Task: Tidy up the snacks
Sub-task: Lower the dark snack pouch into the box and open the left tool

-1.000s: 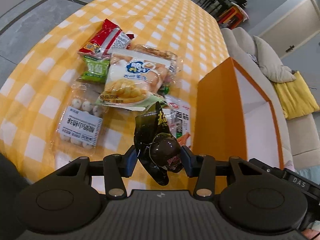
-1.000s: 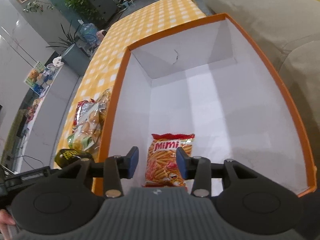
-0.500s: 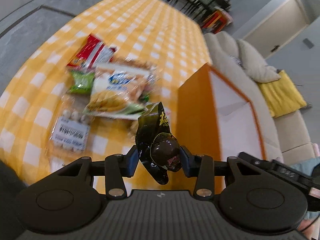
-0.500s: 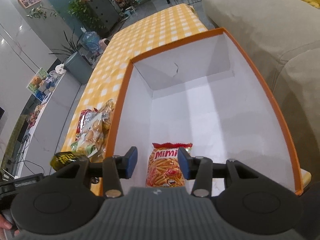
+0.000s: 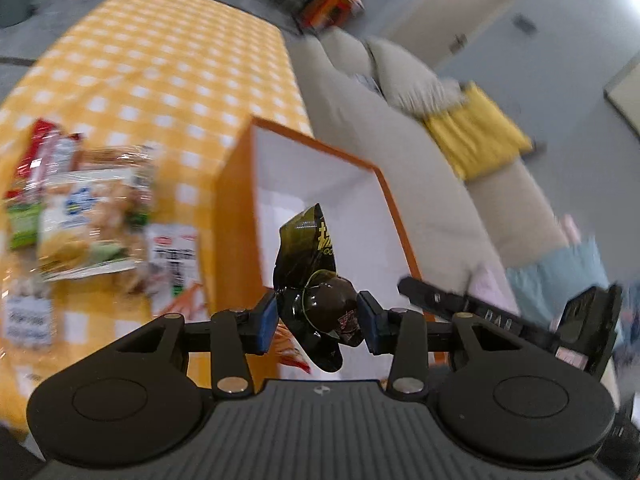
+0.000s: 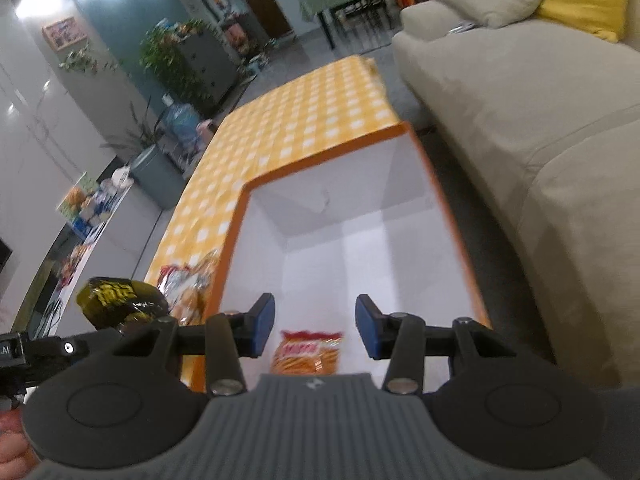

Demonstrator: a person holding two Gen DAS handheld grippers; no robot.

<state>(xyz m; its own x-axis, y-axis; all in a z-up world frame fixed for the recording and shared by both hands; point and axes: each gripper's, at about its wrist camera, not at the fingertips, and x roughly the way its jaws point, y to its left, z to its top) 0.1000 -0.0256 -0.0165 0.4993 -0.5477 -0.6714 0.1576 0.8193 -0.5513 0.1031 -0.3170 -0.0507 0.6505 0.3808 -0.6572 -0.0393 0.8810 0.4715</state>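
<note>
Yellow-and-white checked cloth (image 5: pixel 160 68) covers the table, and off to the left of the left gripper (image 5: pixel 318 318) lies a blurred heap of snack packets (image 5: pixel 84 220), touching and overlapping one another, just beside the outer wall of the orange box (image 5: pixel 234 216). The left gripper's blue pads are closed tight on a dark glossy snack bag (image 5: pixel 320 280) with yellow lettering; the bag's round bulge sits between the pads and its crimped top stands up ahead of them, in front of the box's white interior. To the right of this claw the other tool's black body (image 5: pixel 500 320) crosses the view, with a beige sofa (image 5: pixel 400 128) and a yellow cushion (image 5: pixel 476 132) beyond.

In the right wrist view, the same dark bag (image 6: pixel 120 302) shows at far left, beside the box's orange rim (image 6: pixel 230 264). The right gripper (image 6: pixel 316 326) stands with its jaws wide apart and holds nothing. Just below and between its pads, on the white floor of the box, lies an orange-and-red snack packet (image 6: pixel 308 354). To the right of the claw runs the box's far rim, then the sofa (image 6: pixel 540 128).
</note>
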